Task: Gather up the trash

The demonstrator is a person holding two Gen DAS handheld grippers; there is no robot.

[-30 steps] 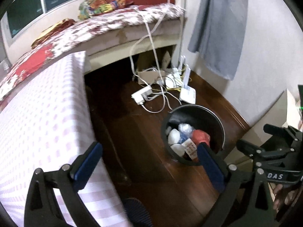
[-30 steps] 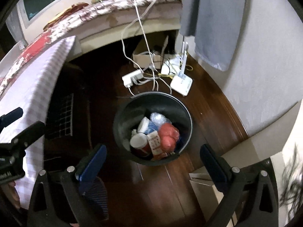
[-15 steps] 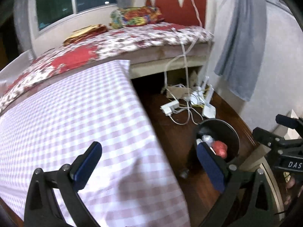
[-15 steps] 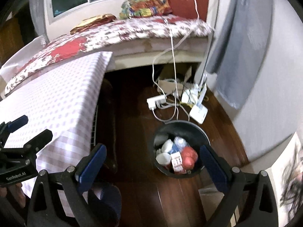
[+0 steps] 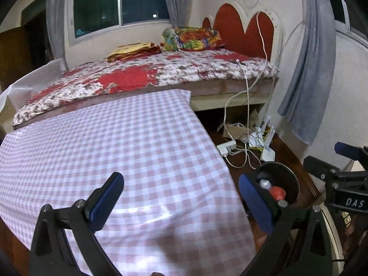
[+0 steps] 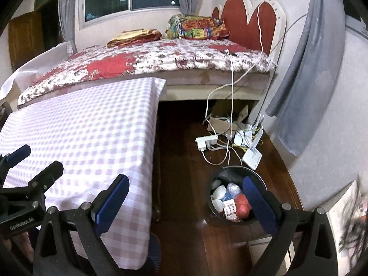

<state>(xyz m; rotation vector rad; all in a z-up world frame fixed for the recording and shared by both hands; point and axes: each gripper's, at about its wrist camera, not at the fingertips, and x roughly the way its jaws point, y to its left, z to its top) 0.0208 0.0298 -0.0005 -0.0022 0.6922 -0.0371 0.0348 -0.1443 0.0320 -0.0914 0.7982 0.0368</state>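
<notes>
A black round trash bin (image 6: 230,172) stands on the dark wood floor beside the table; it holds white cups, a crushed plastic bottle, a red lump (image 6: 243,207) and a printed packet. It also shows in the left wrist view (image 5: 290,179). My left gripper (image 5: 181,202) is open and empty, held above the checked tablecloth (image 5: 115,151). My right gripper (image 6: 186,203) is open and empty, above the floor between the table edge and the bin. Each gripper shows at the edge of the other's view.
A table with a pink checked cloth (image 6: 87,133) fills the left. Behind it is a bed (image 6: 149,59) with a floral cover. A power strip (image 6: 206,142), cables and a white router (image 6: 252,156) lie on the floor past the bin. A grey curtain (image 6: 299,87) hangs on the right.
Both grippers have risen and tilted up from looking down into the bin, so the table top, bed and window now show. Both stay open and empty.
</notes>
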